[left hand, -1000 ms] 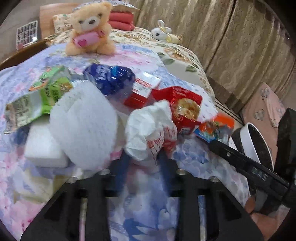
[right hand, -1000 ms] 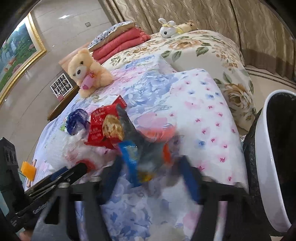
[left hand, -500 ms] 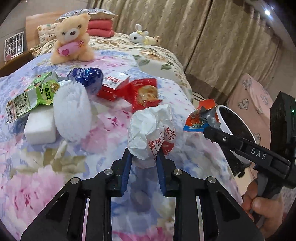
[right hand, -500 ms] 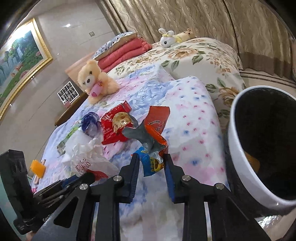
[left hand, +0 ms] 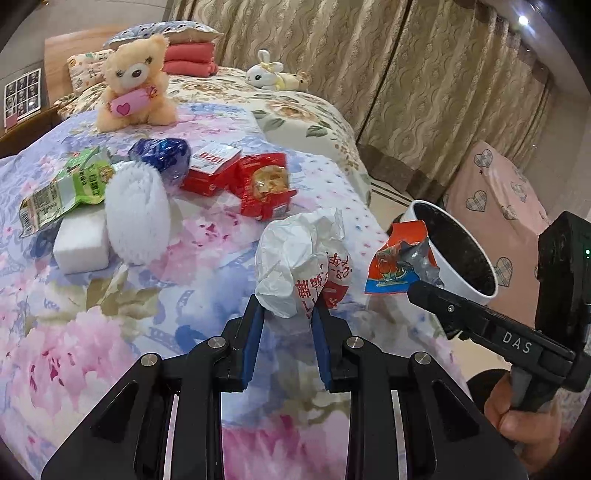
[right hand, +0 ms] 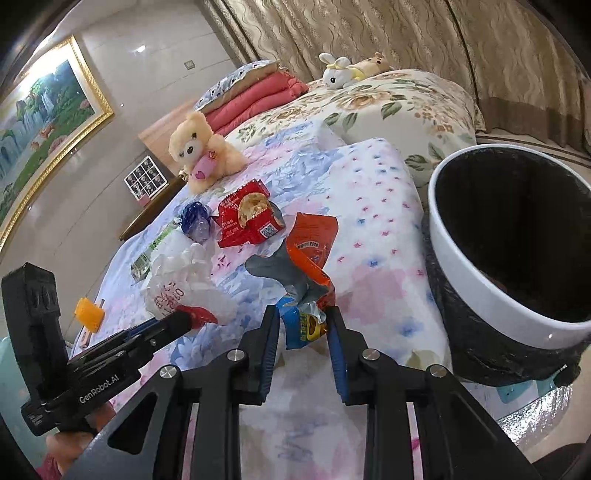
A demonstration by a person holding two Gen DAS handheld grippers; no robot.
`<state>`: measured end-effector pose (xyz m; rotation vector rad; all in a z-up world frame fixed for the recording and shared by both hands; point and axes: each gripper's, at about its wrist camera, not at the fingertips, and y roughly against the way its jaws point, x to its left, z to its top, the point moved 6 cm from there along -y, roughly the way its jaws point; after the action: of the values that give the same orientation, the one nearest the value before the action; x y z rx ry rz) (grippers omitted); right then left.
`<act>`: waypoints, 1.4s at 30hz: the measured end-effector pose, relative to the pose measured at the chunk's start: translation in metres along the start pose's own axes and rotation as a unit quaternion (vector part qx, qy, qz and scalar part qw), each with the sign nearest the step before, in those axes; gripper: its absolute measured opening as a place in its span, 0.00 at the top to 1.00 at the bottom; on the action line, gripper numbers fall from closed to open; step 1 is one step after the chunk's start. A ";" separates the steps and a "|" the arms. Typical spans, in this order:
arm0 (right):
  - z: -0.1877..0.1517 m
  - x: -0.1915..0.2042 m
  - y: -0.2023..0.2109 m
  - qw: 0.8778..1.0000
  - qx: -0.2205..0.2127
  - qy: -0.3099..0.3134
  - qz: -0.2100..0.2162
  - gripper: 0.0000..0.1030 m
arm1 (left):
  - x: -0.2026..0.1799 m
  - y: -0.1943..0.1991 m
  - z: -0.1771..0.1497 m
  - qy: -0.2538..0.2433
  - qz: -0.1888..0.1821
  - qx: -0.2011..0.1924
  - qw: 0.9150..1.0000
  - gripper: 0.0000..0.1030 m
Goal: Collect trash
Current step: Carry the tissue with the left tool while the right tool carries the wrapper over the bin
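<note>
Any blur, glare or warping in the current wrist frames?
Left wrist: sharp, no motion blur; curtains bow from fisheye, dark corners, ceiling light flares. Right wrist: sharp too; glare on the framed painting, trash bin interior too dark to read.

bed (left hand: 110, 332) with floral quilt | patterned beige curtains (left hand: 369, 74) along far wall | gold-framed landscape painting (right hand: 40, 122) on pale glossy wall | wooden nightstand (right hand: 155, 206) beside bed | ceiling spotlight (left hand: 522, 19) lit

Crinkled paper bag (left hand: 299, 254), glossy foil wrapper (right hand: 306, 273)
</note>
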<state>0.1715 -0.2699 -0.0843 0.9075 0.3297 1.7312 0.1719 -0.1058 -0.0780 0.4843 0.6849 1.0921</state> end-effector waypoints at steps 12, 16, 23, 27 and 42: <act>0.009 -0.024 0.048 0.999 -0.043 -0.004 -0.023 0.75 | -0.051 -0.008 0.006 -0.039 -0.031 0.006 0.999 0.76; 0.012 -0.037 0.059 0.998 -0.052 -0.007 -0.037 0.75 | -0.070 -0.012 0.008 -0.053 -0.040 0.010 0.998 0.76; 0.018 -0.060 0.074 0.996 -0.065 -0.020 -0.054 0.75 | -0.092 -0.021 0.012 -0.073 -0.044 0.017 0.996 0.76; 0.022 -0.070 0.081 0.995 -0.069 -0.023 -0.061 0.75 | -0.104 -0.024 0.016 -0.086 -0.045 0.016 0.995 0.76; 0.030 -0.102 0.088 0.993 -0.072 -0.041 -0.078 0.75 | -0.141 -0.042 0.027 -0.119 -0.048 0.023 0.991 0.76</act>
<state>0.1422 -0.4007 -0.0509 0.8240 0.2129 1.5479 0.1767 -0.2526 -0.0504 0.6039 0.5190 0.9122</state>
